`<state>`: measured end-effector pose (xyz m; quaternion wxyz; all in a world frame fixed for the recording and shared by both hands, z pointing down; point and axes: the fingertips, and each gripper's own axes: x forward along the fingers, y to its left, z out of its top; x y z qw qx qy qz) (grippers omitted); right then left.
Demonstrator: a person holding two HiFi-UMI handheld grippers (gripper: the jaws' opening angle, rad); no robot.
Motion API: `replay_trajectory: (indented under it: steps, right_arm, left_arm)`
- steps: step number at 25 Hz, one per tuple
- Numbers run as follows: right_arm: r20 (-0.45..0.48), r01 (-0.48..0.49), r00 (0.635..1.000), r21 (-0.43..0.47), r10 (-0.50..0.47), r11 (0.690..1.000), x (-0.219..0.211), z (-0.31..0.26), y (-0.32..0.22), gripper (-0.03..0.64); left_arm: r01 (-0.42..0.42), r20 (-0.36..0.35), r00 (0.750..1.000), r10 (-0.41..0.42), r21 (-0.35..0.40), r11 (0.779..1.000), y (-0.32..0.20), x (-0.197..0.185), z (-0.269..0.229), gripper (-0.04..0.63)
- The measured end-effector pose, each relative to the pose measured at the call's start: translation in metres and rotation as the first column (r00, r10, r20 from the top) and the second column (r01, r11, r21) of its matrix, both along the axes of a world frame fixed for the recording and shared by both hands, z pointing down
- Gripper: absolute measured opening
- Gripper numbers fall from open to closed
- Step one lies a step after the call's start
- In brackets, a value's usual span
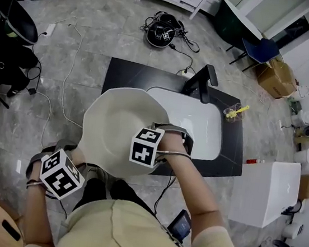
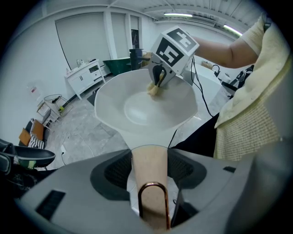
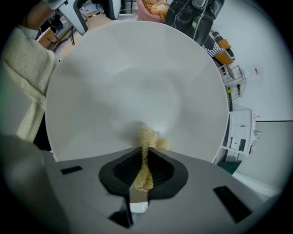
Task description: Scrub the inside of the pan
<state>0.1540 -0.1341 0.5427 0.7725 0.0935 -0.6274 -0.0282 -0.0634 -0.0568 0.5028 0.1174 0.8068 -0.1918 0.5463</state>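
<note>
Wide white pan [image 1: 112, 121], tan scrub pad [image 3: 150, 138] touching its inner wall.

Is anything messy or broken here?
Nothing is spilled or broken. The pan looks clean and whole, with the right gripper holding a scrubber against its inside. The only messy thing is a tangle of black cables on the floor beyond the sink.

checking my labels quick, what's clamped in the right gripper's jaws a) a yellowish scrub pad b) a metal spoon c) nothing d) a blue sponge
a: the right gripper view shows the right gripper shut on a yellowish scrub pad, with the pad's tip against the inside of the white pan.
</note>
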Motion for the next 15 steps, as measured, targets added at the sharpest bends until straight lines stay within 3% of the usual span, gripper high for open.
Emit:
replay_trajectory:
  steps: [6, 15]
  right_arm:
    - [-0.005, 0.026, 1.0, 0.191, -0.026, 0.981, 0.0, -0.006, -0.037, 0.051]
    - [0.022, 0.043, 0.998, 0.379, -0.056, 0.924, -0.011, -0.011, -0.072, 0.052]
  left_arm:
    - [0.005, -0.01, 1.0, -0.005, -0.006, 1.0, 0.0, 0.0, 0.0, 0.249]
    - [0.008, -0.016, 1.0, -0.008, -0.006, 1.0, 0.0, 0.0, 0.001, 0.249]
